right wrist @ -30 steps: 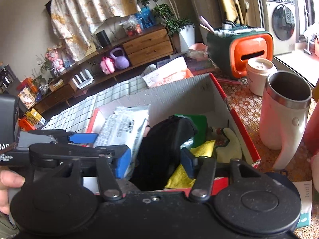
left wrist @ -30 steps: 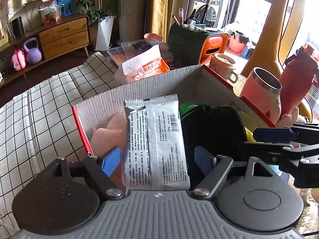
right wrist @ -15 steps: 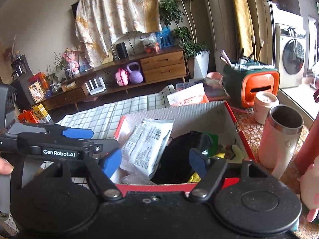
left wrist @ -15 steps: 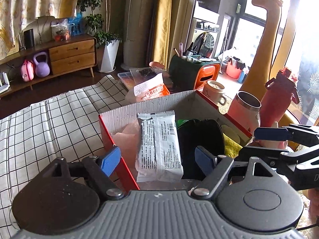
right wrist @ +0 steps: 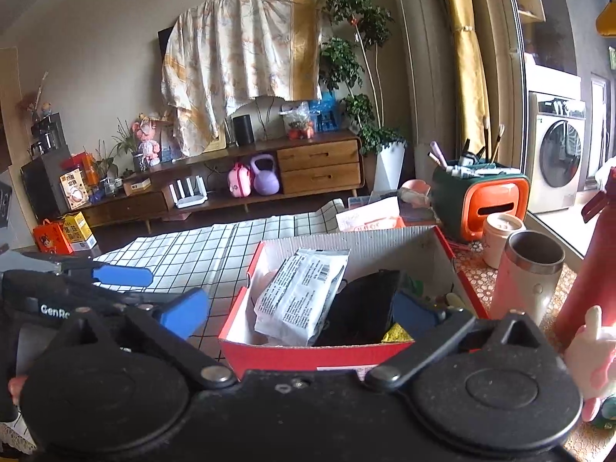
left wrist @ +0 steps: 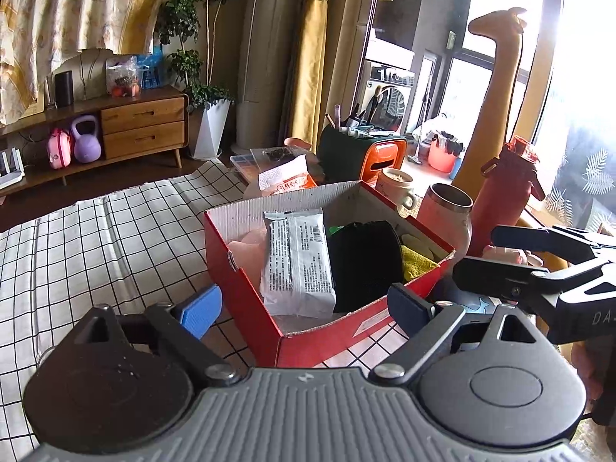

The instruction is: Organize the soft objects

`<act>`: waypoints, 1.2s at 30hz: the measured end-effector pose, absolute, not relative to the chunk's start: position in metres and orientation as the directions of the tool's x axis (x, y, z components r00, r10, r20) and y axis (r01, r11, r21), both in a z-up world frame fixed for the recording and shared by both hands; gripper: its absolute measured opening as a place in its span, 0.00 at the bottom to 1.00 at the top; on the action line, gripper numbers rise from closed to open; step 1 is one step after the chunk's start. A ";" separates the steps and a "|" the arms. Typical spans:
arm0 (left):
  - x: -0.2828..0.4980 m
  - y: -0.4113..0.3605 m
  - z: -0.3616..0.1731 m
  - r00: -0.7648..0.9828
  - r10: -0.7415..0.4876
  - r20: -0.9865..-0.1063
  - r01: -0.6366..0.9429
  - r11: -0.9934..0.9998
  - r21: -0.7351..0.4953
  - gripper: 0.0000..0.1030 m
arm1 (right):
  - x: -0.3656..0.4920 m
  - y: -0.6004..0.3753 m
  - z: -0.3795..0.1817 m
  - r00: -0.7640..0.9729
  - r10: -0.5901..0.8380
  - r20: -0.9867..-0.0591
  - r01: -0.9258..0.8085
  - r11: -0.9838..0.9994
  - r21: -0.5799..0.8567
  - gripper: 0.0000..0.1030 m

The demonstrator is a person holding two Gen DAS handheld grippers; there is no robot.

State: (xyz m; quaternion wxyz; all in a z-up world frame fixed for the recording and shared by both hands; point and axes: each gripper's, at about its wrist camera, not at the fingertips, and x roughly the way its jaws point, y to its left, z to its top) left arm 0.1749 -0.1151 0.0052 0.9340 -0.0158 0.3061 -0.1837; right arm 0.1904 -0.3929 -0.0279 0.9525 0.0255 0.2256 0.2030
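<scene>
Both hand-held grippers pulled back; white packet (left wrist: 297, 265) upright in box (left wrist: 246, 269).

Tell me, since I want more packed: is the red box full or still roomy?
Nearly full. The red box holds a white packet, black cloth and yellow cloth.

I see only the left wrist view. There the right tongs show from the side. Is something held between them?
Observer: No. The right tongs are opening and their pads touch nothing; the red box lies beyond them.
Operator: What stands beside the red bottle, behind the right tongs?
Observer: A white and pink toy rabbit, upright.
Operator: What is left of the white router?
Observer: Two cartons, orange and yellow, near the end of the sideboard.
</scene>
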 end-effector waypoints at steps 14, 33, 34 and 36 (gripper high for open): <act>0.139 -0.100 0.015 0.790 -0.361 -0.496 0.296 0.932 -0.206 1.00 | 0.153 -0.387 -0.024 0.880 0.324 -0.347 -0.320 0.945 0.073 1.00; 0.116 -0.110 0.021 0.822 -0.316 -0.473 0.277 0.949 -0.151 1.00 | 0.138 -0.390 -0.021 0.893 0.311 -0.326 -0.301 0.950 0.084 1.00; 0.116 -0.110 0.021 0.823 -0.315 -0.473 0.276 0.949 -0.152 1.00 | 0.138 -0.390 -0.021 0.892 0.313 -0.325 -0.302 0.950 0.084 1.00; 0.115 -0.110 0.020 0.822 -0.316 -0.474 0.274 0.949 -0.157 1.00 | 0.137 -0.390 -0.021 0.893 0.310 -0.325 -0.301 0.950 0.081 1.00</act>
